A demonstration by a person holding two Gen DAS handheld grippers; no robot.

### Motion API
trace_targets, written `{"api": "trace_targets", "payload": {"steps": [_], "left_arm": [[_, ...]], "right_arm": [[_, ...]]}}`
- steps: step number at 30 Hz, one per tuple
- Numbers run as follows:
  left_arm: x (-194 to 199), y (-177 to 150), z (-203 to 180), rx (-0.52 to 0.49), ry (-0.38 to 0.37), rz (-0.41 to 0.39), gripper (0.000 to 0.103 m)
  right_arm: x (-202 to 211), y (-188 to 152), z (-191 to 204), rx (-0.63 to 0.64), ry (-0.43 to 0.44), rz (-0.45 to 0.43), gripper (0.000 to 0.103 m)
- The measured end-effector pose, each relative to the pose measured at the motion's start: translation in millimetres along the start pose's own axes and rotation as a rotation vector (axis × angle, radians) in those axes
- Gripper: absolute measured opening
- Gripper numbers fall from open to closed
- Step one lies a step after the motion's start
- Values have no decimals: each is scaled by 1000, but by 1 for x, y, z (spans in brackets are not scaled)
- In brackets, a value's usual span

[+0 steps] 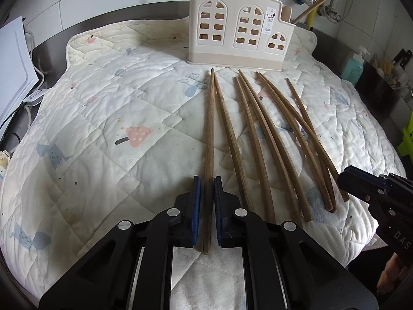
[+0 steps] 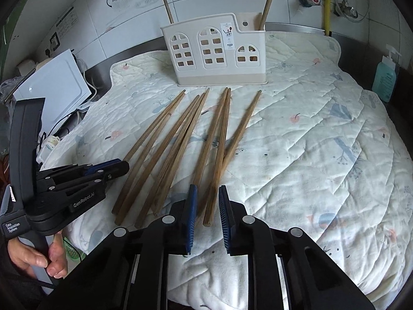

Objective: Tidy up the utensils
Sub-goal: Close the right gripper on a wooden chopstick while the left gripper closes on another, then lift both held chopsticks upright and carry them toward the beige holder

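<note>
Several brown wooden chopsticks lie fanned on a quilted cloth (image 1: 98,118) in front of a cream house-shaped utensil holder (image 1: 240,33) (image 2: 219,54), which has two sticks standing in it. My left gripper (image 1: 207,180) (image 2: 121,166) has its blue pads close on either side of the leftmost chopstick (image 1: 209,139); whether they press on it does not show. My right gripper (image 2: 207,191) is open, its pads on either side of the near ends of two chopsticks (image 2: 218,155). It also shows at the right edge of the left wrist view (image 1: 361,186).
A white board (image 2: 54,85) and cables lie off the cloth's left edge. A teal soap bottle (image 2: 386,77) stands at the right. Pipes and a yellow hose (image 2: 327,2) run on the tiled wall behind. A steel counter rim surrounds the cloth.
</note>
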State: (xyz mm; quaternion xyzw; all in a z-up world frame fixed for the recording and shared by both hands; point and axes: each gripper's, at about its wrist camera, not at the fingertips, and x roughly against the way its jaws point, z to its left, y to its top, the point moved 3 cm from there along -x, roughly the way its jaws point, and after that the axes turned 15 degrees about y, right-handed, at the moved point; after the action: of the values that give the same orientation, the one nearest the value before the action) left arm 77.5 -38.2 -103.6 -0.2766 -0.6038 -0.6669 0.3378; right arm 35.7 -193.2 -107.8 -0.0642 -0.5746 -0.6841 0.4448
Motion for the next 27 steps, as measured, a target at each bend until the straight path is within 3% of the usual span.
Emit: {"api": "trace_targets", "payload": {"steps": [8, 15, 27], "left_arm": [[0, -2, 1, -16, -23, -11, 9], [1, 1, 2, -11, -39, -3, 6], [19, 10, 19, 13, -107, -79, 6]], "right_arm": [[-8, -2, -3, -12, -20, 7, 9], [8, 2, -4, 7, -59, -30, 8], [79, 46, 12, 110, -99, -223, 7]]}}
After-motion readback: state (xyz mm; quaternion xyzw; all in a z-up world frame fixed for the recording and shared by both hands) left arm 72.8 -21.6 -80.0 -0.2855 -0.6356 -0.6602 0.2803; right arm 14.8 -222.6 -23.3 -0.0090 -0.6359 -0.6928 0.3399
